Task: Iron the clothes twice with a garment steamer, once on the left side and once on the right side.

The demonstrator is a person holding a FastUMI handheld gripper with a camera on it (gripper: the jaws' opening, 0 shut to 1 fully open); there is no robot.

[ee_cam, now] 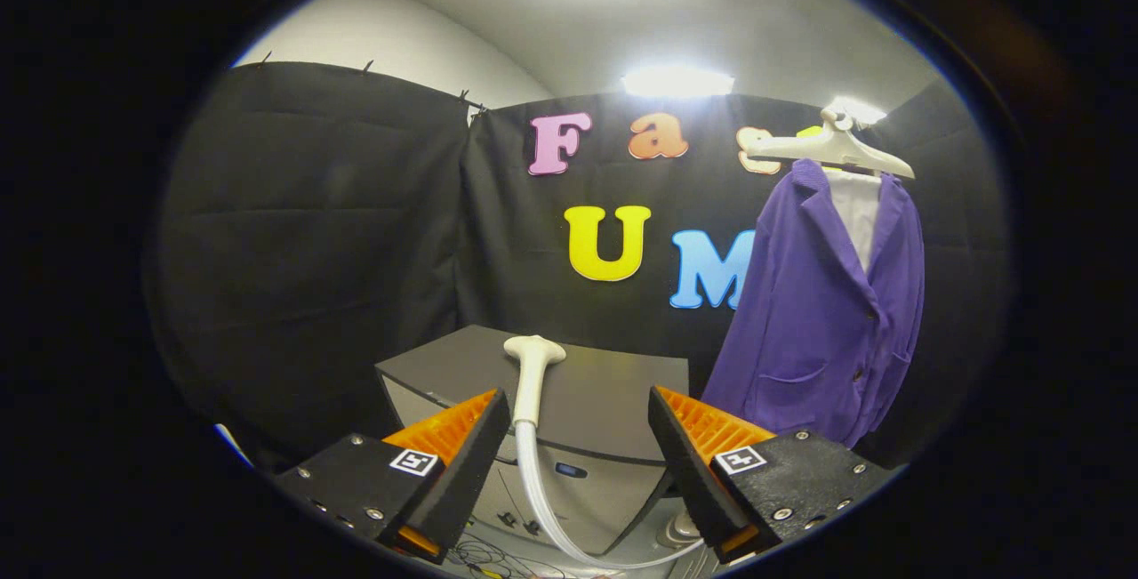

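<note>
A white steamer head [532,376] stands upright on the dark grey steamer unit [597,401], just ahead of my fingers and nearer the left one. Its clear hose [542,499] curves down and to the right below the fingers. My gripper [578,408] is open, with nothing between the fingers. A purple jacket [822,321] over a white shirt hangs on a pale hanger [831,149], beyond the right finger and to the right of the steamer.
Black cloth walls close the booth behind the steamer and on the left. Thin wires [484,552] lie on the surface beneath the fingers. Bright ceiling lights shine overhead.
</note>
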